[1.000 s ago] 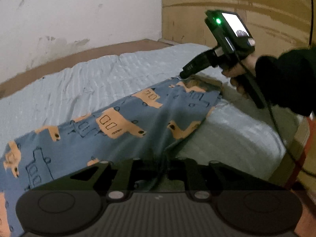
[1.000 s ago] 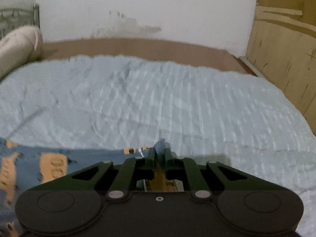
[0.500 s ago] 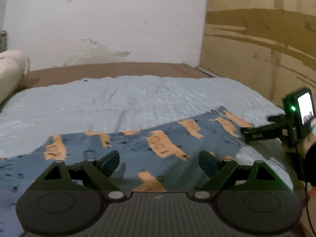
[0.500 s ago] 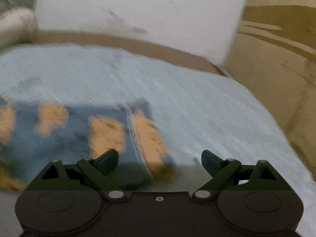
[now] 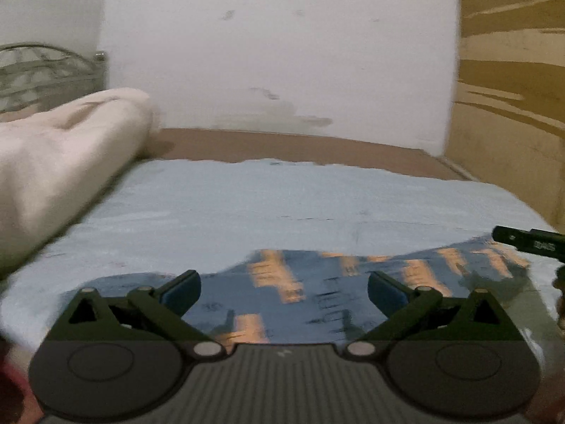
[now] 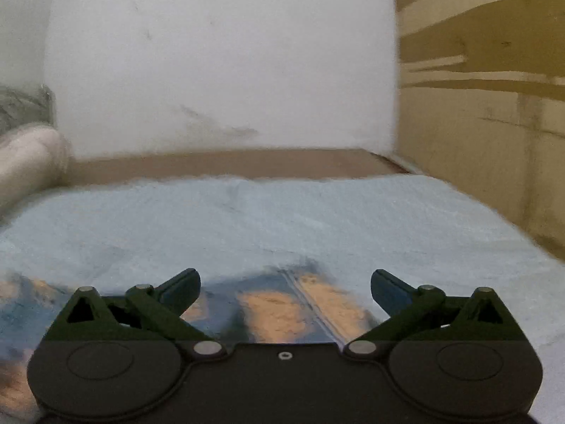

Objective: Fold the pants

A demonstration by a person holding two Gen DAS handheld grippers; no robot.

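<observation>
Fingers of your left gripper (image 5: pixel 284 291) spread wide, just opened, nothing between them; blue pants (image 5: pixel 317 293) with orange print lie flat on bed below. Fingers of your right gripper (image 6: pixel 285 289) likewise just opened wide, gripping nothing, hovering over pants' hemmed end (image 6: pixel 300 304). Pants on near part of light-blue sheet (image 5: pixel 282 198). Cream bedding roll (image 5: pixel 60 162) at left. Your right gripper's tip (image 5: pixel 526 240) shows at left view's right edge.

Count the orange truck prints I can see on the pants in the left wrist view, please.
About 7, blurred: near-centre, mid-centre, far, right. The gripper's body may hide more.
</observation>
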